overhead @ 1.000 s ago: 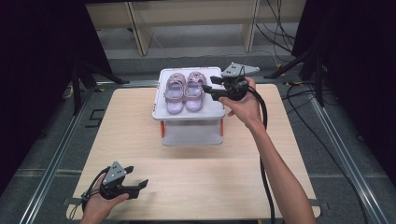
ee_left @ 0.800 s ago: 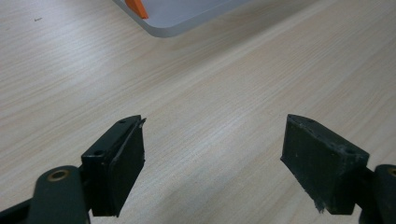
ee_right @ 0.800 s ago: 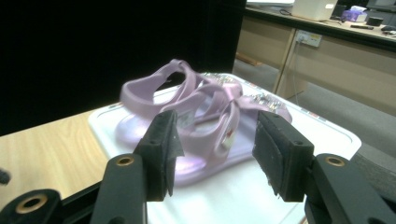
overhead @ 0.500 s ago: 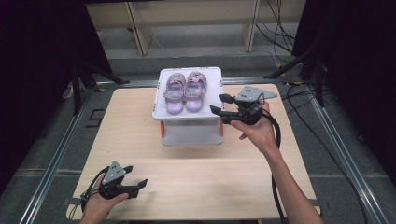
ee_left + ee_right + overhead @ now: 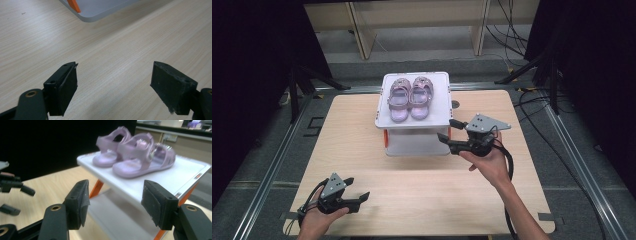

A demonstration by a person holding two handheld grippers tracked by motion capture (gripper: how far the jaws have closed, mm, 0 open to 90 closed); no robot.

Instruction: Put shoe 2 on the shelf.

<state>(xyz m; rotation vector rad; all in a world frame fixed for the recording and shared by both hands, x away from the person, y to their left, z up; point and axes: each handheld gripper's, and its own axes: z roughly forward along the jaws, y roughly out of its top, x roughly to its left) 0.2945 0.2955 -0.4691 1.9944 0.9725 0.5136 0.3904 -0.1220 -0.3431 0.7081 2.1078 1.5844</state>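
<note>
on the wooden table (image 5: 422, 185), both grippers gape empty; right gripper (image 5: 451, 136) just widened.

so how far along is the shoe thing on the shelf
Done: both purple sandals sit side by side on the top of the white shelf. In hand: nothing; the right gripper is beside the shelf, its jaws just opening with nothing between them. The left gripper rests open near the table edge. Nothing visibly remains.
</note>
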